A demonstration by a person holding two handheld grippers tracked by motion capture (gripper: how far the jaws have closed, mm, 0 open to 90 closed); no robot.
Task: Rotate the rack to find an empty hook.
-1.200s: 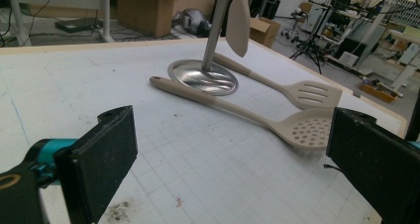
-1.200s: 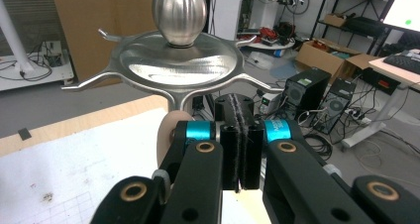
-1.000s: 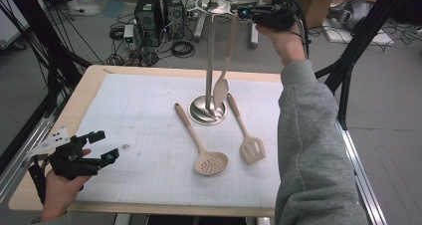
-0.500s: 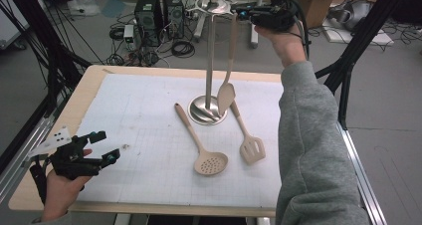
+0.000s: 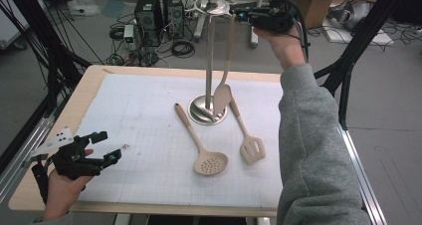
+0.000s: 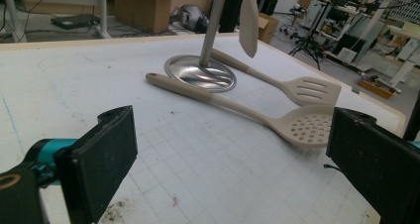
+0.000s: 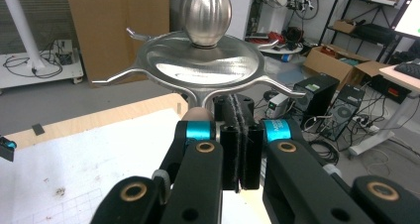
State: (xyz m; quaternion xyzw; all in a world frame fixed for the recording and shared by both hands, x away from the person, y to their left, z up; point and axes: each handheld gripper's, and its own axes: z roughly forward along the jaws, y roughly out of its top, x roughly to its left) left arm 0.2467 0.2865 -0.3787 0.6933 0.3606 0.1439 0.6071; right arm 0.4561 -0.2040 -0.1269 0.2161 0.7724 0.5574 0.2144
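Over table [image 5: 149,105], right tongs [image 5: 238,13] pinch spatula [image 5: 225,75]; left tongs [image 5: 107,146] gape.

My left hand [image 5: 62,190] comes in at the bottom-left of the high view, low over the near edge of the table, wrapped around the left gripper [image 5: 110,146]. Its jaws stand wide apart — in the left gripper view the two black pads [image 6: 106,154] sit at opposite sides with open space between them, gripping nothing.

My right arm [image 5: 313,150], in a grey sleeve, reaches forward and up, the wrist bare above the cuff. My right hand [image 5: 281,38] holds the right gripper [image 5: 239,13] high, pointing left. In the right gripper view its jaws are pressed flat together — pad against pad.
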